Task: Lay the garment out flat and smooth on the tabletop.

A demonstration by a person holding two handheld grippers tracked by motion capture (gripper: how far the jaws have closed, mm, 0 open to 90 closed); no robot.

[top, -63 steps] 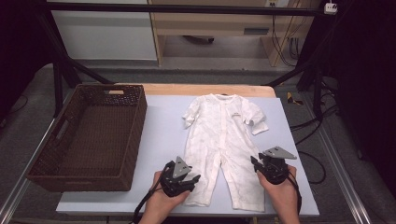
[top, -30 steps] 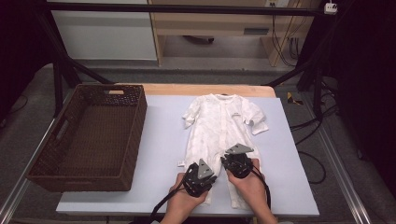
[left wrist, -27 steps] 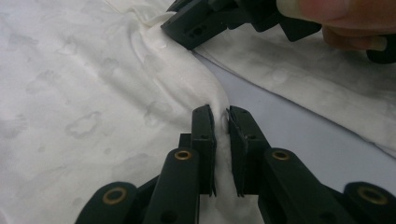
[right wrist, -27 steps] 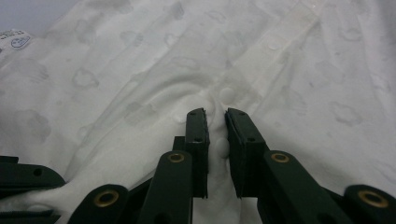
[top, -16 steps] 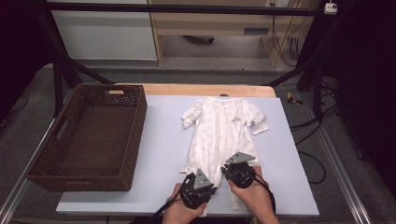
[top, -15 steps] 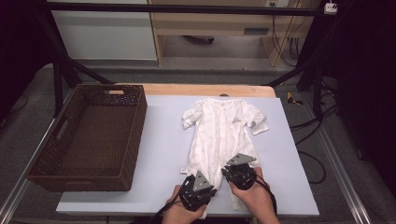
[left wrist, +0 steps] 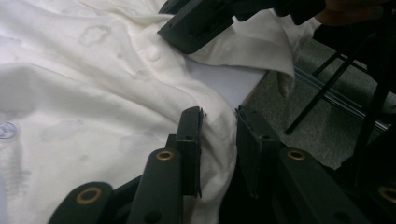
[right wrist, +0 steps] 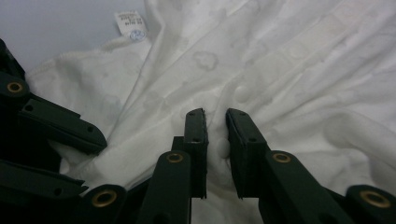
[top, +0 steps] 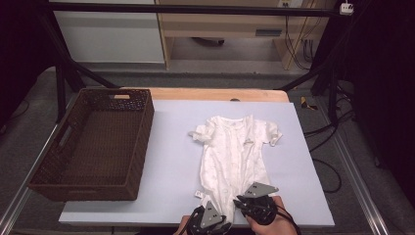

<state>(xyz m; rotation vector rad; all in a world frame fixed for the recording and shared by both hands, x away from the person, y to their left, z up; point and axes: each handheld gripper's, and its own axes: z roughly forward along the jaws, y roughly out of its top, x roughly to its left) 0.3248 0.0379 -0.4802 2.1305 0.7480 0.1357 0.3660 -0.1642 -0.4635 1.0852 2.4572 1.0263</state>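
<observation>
with the white baby romper [top: 234, 156] lying on the table's blue mat [top: 171, 147] beside the basket [top: 93, 142], my left tongs [left wrist: 218, 140] have just been loosening around its leg fold, while my right tongs [right wrist: 215, 135] pinch cloth to fold it.

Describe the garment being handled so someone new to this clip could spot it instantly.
On the pale blue table mat, right of the brown wicker basket, lies a white baby romper. It is the one piece of cloth there, its legs reaching toward both grippers at the near edge.

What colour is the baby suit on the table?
The baby suit is white with a faint cloud-like print, clearest in the right gripper view.
</observation>
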